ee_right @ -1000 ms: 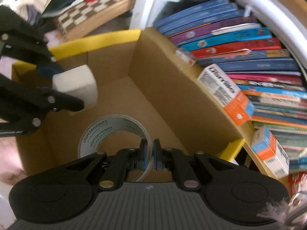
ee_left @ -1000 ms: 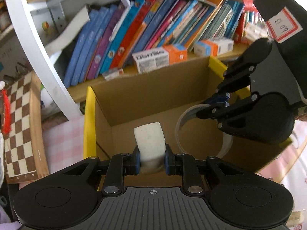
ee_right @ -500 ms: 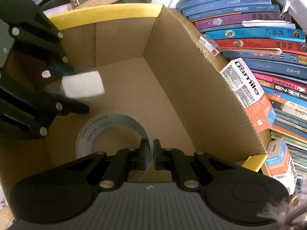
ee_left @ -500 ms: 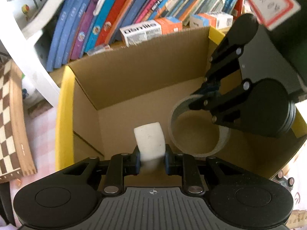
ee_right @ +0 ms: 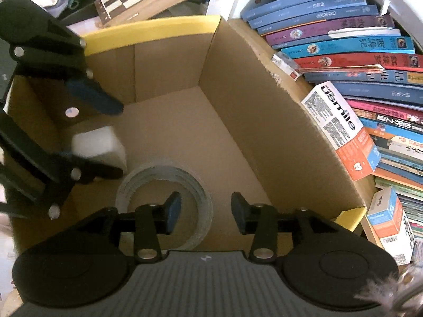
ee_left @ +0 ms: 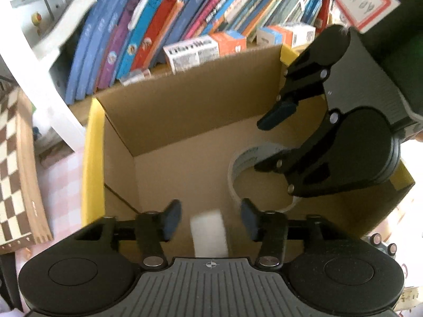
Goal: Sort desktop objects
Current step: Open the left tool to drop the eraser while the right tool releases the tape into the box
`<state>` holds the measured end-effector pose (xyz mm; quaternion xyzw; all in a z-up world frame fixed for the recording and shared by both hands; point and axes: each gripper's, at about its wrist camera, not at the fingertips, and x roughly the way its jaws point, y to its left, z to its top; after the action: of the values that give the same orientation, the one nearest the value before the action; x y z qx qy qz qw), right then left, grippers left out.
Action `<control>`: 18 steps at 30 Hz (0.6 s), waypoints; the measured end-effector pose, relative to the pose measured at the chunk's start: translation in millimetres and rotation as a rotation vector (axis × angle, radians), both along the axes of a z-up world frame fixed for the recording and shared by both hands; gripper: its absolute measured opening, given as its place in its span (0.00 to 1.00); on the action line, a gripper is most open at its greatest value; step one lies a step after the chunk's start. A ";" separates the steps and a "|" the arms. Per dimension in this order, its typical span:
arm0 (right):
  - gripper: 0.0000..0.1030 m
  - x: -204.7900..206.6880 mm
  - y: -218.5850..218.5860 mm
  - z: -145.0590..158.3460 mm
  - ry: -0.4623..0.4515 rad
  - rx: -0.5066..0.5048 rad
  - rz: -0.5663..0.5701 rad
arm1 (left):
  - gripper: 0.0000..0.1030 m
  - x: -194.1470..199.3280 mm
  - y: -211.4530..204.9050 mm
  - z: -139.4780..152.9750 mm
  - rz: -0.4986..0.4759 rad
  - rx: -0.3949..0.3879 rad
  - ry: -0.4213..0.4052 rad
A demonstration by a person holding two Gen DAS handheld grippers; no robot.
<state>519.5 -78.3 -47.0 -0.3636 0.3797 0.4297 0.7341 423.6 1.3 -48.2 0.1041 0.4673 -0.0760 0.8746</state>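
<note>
A cardboard box [ee_left: 185, 111] with yellow rim flaps stands open below both grippers; it also shows in the right wrist view [ee_right: 251, 121]. My left gripper [ee_left: 208, 220] is open over the box, and a white eraser block [ee_left: 209, 233] sits loose between its fingers, blurred. The eraser also shows in the right wrist view [ee_right: 99, 146]. My right gripper [ee_right: 203, 212] is open above a roll of clear tape [ee_right: 195, 185] that lies flat on the box floor; the tape roll also shows in the left wrist view [ee_left: 246, 155].
A shelf of leaning books [ee_left: 164, 26] and small cartons [ee_right: 341, 129] stands right behind the box. A wooden chessboard [ee_left: 15, 174] lies left of the box on a pink checked cloth [ee_left: 63, 185]. White shelf frame [ee_left: 39, 60] rises at the left.
Both grippers have opened. The tape roll has dropped flat onto the box floor and the eraser has come free of the left fingers, lower inside the box.
</note>
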 end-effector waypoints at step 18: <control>0.66 -28.7 -39.3 54.8 -0.075 0.192 -0.107 | 0.77 -48.5 -17.0 49.2 -0.023 0.025 -0.182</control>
<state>490.8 -117.6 7.8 -0.2865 0.3280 0.4107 0.8011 375.1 -15.7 1.0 0.1266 0.3857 -0.0703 0.9112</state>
